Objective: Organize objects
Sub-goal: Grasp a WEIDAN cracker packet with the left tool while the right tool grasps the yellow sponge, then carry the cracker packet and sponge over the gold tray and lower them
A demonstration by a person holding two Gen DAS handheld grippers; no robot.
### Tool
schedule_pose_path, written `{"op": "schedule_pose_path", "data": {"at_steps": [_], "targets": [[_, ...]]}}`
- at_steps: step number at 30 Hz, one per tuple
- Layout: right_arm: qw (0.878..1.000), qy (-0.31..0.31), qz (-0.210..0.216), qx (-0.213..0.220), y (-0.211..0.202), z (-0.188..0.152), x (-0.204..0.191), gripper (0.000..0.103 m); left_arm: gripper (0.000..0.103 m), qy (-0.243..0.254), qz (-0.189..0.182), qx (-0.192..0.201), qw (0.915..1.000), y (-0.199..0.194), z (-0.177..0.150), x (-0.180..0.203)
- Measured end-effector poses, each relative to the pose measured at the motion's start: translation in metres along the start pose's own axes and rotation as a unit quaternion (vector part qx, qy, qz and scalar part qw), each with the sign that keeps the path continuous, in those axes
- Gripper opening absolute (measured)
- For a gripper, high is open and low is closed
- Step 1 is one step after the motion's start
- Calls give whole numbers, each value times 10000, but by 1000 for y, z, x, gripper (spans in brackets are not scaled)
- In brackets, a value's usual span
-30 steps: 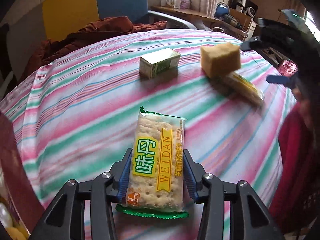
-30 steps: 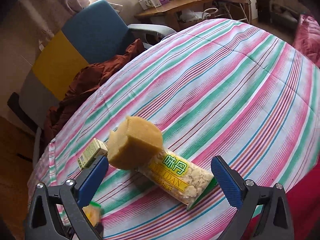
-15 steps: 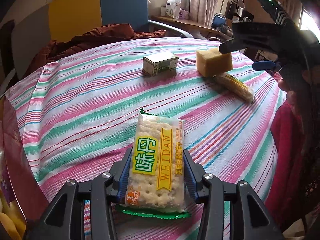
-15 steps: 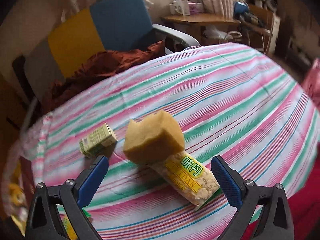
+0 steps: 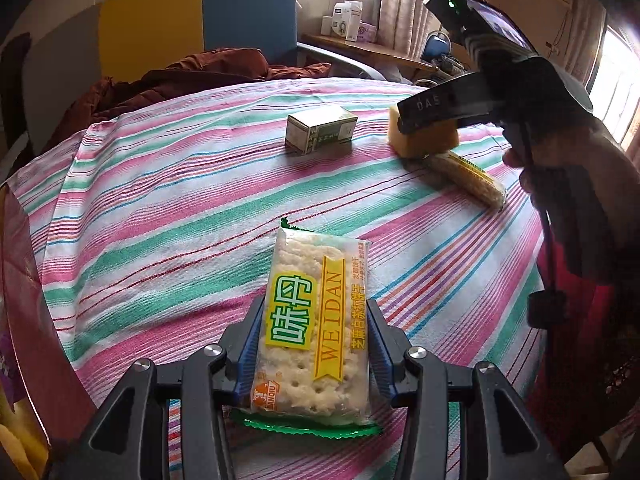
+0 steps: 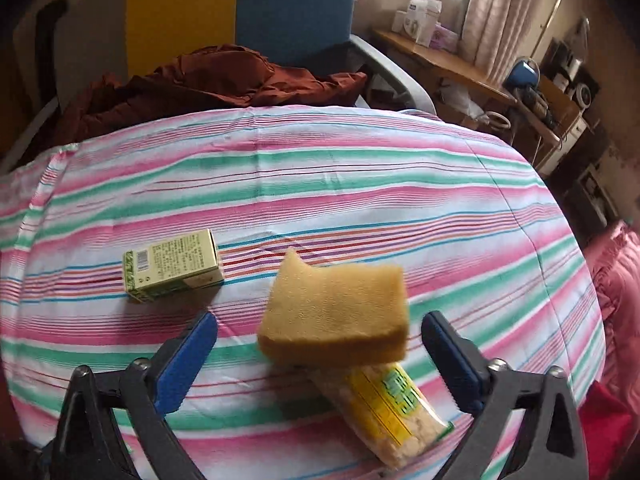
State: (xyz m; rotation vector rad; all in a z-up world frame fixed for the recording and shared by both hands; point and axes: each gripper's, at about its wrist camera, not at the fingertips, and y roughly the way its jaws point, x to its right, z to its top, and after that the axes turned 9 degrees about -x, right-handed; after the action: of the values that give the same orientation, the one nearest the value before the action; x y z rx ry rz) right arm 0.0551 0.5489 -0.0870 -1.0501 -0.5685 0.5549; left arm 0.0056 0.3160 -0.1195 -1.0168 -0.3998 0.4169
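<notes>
Gripping a cracker pack (image 5: 310,332) between its blue pads, your left gripper (image 5: 312,344) is holding the packet lengthwise, label up, with the far end jutting out past the fingertips over the striped cloth (image 5: 160,216). The pack's green crimped tail is showing under the near end, close to the camera.

Farther along the same view, a small green box (image 5: 321,129) is lying on its side on the cloth, and to its right a yellow sponge (image 5: 424,140) is sitting on the end of a second pack (image 5: 468,178), which is lying slantwise toward the table's right edge. Your right gripper (image 5: 472,104) is hanging just above the sponge, its dark body partly covering the sponge's top.

Seen from the right wrist, your right gripper (image 6: 320,348) is spread wide, one blue pad (image 6: 188,360) standing off to the left of the sponge (image 6: 336,316) and the other well to its right, neither one touching it. The sponge is resting on the second pack (image 6: 388,412), which is poking out toward the camera beneath it. The box (image 6: 172,266) is lying just left of the sponge, apart from it.

Beyond the table, a brown garment (image 6: 208,84) is draping over a blue and yellow chair (image 6: 280,4), and a wooden desk (image 6: 452,64) is standing by the curtains.
</notes>
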Motion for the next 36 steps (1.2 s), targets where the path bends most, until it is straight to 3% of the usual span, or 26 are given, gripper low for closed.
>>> {"op": "schedule_pose_path", "data": {"at_steps": [2,9,15,25,36], "targets": [[9999,75,-100,42,3,-4,3,67,47,-6,47,23,10000,0,0,1],[9928,692,801,565,-21,-1,35,67,47,64,129,-11,9999,0,2,4],[9884,507,1237,725,-27,5,25,67,47,-165,266,-176,9994,-12,6,1],[9877,154,1379,723,-29,-1,9,67,47,-333,696,216,9968,-68,-3,-3],[9893,64,1310,644,-29,-7,3,67,47,-837,970,610,9899,-121,-18,-39]]}}
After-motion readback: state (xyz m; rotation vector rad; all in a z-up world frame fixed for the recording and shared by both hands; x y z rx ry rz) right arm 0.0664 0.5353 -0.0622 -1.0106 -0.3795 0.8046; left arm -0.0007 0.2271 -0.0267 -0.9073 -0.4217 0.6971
